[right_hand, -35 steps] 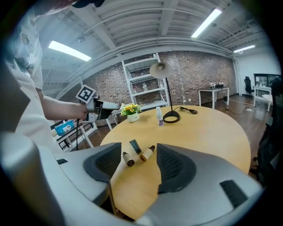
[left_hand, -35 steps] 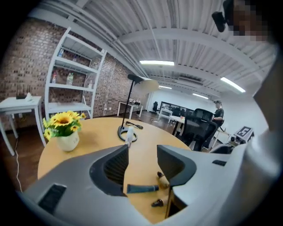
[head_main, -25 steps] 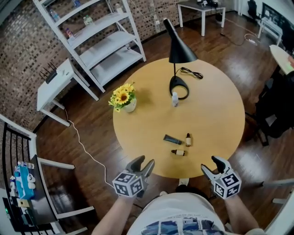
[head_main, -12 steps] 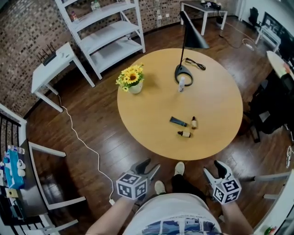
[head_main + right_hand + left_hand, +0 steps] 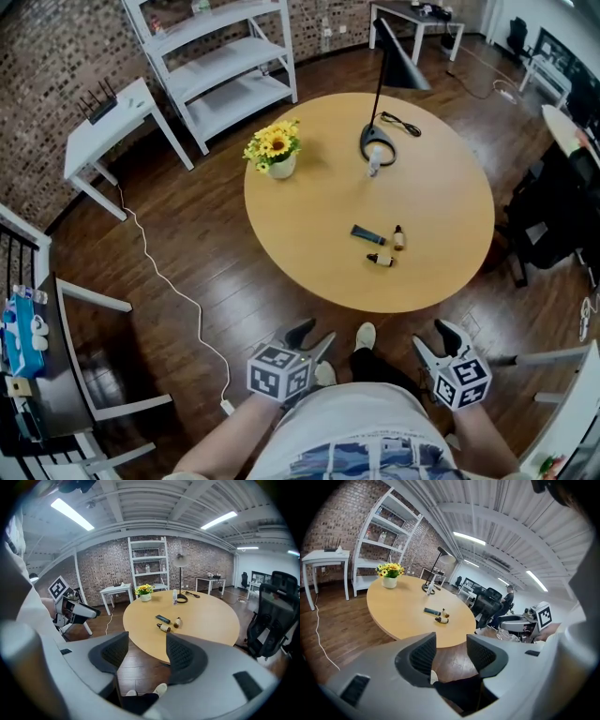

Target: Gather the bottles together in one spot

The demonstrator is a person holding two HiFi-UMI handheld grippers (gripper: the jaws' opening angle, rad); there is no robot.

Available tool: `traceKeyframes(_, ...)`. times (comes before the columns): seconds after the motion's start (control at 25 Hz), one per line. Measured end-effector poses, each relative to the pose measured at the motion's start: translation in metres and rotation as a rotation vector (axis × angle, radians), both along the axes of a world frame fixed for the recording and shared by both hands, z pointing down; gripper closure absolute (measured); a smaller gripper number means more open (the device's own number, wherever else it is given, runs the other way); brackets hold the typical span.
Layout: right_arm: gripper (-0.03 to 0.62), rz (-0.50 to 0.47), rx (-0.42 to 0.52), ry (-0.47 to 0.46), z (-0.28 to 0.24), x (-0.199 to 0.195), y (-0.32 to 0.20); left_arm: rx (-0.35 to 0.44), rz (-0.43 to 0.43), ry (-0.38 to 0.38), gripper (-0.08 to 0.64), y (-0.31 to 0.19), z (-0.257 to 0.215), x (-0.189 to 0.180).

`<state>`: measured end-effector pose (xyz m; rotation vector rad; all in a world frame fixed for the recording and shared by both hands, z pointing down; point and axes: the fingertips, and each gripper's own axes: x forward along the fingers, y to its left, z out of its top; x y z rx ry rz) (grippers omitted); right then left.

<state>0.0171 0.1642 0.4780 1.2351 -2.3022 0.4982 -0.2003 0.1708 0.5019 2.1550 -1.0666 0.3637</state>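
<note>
Round table [image 5: 300, 216] dead ahead. Near rim not yet reached; dark wood floor underfoot.

Left gripper [image 5: 312, 338] and right gripper [image 5: 434, 339] both low in front of the body, off the table altogether. Jaws apart on each, empty: only floor and shoe tips in the gap.

Task's things, counted: four containers on the tabletop.
- One dark tube [image 5: 367, 234], flat, long axis running across the head view, slightly slanted.
- Two small brown bottles. Nearer brown bottle [image 5: 381, 260] on its side, long axis also across the view, just beside the tube but apart from it. Farther brown bottle [image 5: 398, 237] just right of the tube's end, long axis pointing away toward the lamp [image 5: 401, 61]; appears to be lying, going by the right gripper view.
- One white bottle [image 5: 375, 161], upright, well apart from the other three, right against the lamp's base; touching or not, cannot tell.

Relation that matters: loose cluster of three straight ahead on the near half of the table, between the lines of the two grippers and a shade toward the right one. Right gripper judged slightly nearer; neither within reach. White bottle beyond the cluster, roughly on the same line, so farthest from both hands. Likely the stray to fetch, with the cluster as the natural gathering spot.

Else on the table: the one lamp, one black cable [image 5: 401, 123] behind it, one vase of yellow flowers [image 5: 275, 150] far left.
</note>
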Motion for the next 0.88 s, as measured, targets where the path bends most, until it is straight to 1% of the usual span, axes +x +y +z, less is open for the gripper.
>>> traceKeyframes(0.16, 0.321, -0.043, -0.001, 0.038, 0.001, -0.003, -0.001, -0.005, 0.0, 0.003, 0.379, 0.008, 0.005, 0.0)
traceKeyframes(0.28, 0.321, -0.11, 0.005, 0.091, 0.007, -0.005, -0.011, -0.015, 0.008, 0.005, 0.379, 0.011, 0.012, 0.003)
traceKeyframes(0.36, 0.322, -0.161, 0.015, 0.13, 0.014, -0.004, -0.027, -0.023, -0.003, 0.003, 0.379, 0.008, 0.015, 0.006)
traceKeyframes(0.48, 0.339, -0.235, 0.035, 0.183, 0.022, -0.005, -0.065, -0.031, -0.052, -0.002, 0.379, -0.002, 0.013, 0.004)
traceKeyframes(0.68, 0.342, -0.361, 0.075, 0.263, 0.036, -0.024, -0.155, -0.069, -0.136, -0.024, 0.379, -0.019, 0.02, 0.001)
traceKeyframes(0.76, 0.35, -0.407, 0.041, 0.258, 0.052, -0.034, -0.187, -0.082, -0.184, -0.037, 0.379, -0.029, 0.022, -0.001)
traceKeyframes(0.88, 0.35, -0.483, -0.016, 0.243, 0.084, -0.056, -0.231, -0.099, -0.274, -0.034, 0.379, -0.041, 0.016, -0.003)
